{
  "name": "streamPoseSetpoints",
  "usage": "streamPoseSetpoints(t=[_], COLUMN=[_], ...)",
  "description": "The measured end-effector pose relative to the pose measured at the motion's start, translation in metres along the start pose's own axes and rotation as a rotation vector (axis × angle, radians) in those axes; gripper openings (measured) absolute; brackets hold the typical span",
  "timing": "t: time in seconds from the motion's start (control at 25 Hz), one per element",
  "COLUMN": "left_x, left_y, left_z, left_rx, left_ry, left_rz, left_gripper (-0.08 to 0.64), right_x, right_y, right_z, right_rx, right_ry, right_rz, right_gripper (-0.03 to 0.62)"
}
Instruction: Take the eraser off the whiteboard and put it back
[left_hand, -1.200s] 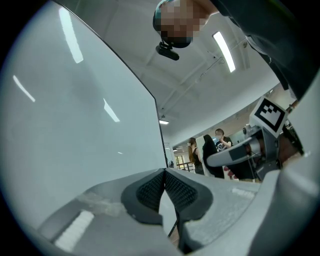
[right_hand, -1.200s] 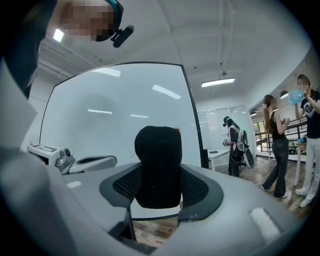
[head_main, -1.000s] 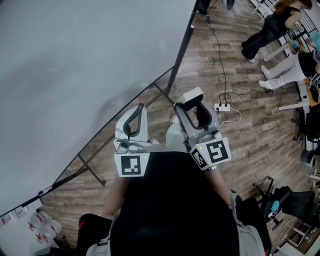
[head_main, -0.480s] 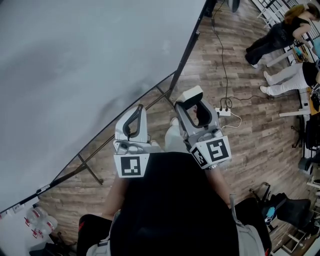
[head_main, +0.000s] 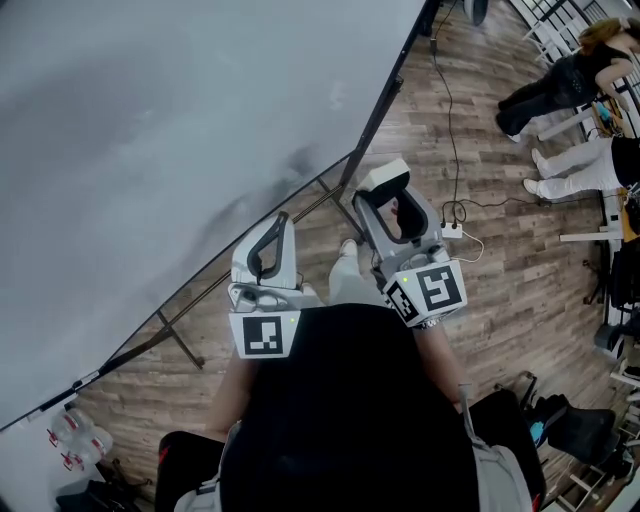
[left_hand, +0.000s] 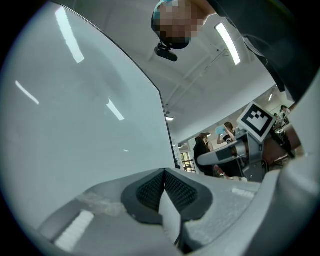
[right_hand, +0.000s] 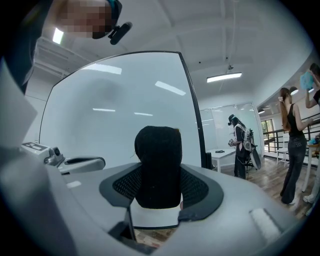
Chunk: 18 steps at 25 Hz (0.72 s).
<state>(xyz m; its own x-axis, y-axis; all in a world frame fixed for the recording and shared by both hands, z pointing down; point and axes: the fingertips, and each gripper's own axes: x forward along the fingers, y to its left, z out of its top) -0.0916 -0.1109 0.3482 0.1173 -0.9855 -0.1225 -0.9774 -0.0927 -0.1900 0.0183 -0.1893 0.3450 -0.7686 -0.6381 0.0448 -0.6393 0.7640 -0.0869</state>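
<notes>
My right gripper (head_main: 388, 203) is shut on the eraser (head_main: 383, 181), a block with a white plastic back and black felt. In the right gripper view the eraser (right_hand: 158, 167) stands upright between the pads of the right gripper (right_hand: 159, 192), its felt towards the camera. The whiteboard (head_main: 150, 150) fills the left and top of the head view; the eraser is held off its lower right edge, not touching it. To the left, my left gripper (head_main: 272, 235) points at the board (left_hand: 75, 125); in its own view the left gripper (left_hand: 164, 172) has its pads together and holds nothing.
The board's dark stand legs (head_main: 175, 335) run across the wooden floor below the grippers. A power strip with cables (head_main: 452, 230) lies to the right. People (head_main: 560, 80) stand at the top right. Bottles (head_main: 75, 450) sit at the bottom left, chairs and bags (head_main: 560, 420) at the lower right.
Both grippers have drifted a little forward along the board's lower edge, the right one further. The eraser stays in the right gripper's jaws; the left stays shut.
</notes>
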Motion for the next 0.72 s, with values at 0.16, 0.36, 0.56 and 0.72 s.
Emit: streamPoseSetpoints(t=[0.16,0.36,0.56,0.72], left_x=[0.018,0.04,0.061,0.075], left_y=[0.001,-0.001,-0.006,-0.01], left_z=[-0.003,-0.005,-0.012,-0.013], left_rx=[-0.007,0.004,-0.007,-0.006], left_ry=[0.004,0.011,0.02,0.02], left_rz=[0.004,-0.006,-0.019,-0.023], left_gripper=[0.003,0.003,0.003,0.003], right_x=[0.018,0.042,0.064,0.078], right_y=[-0.018,-0.038,-0.055,-0.067], right_z=[0.002,0.002,-0.002,-0.005], right_rx=[-0.002,-0.005,-0.005,0.004], right_ry=[0.004,0.01,0.017,0.024], right_rz=[0.006,0.021,0.037,0.052], right_gripper=[0.227,0.227,0.227,0.227])
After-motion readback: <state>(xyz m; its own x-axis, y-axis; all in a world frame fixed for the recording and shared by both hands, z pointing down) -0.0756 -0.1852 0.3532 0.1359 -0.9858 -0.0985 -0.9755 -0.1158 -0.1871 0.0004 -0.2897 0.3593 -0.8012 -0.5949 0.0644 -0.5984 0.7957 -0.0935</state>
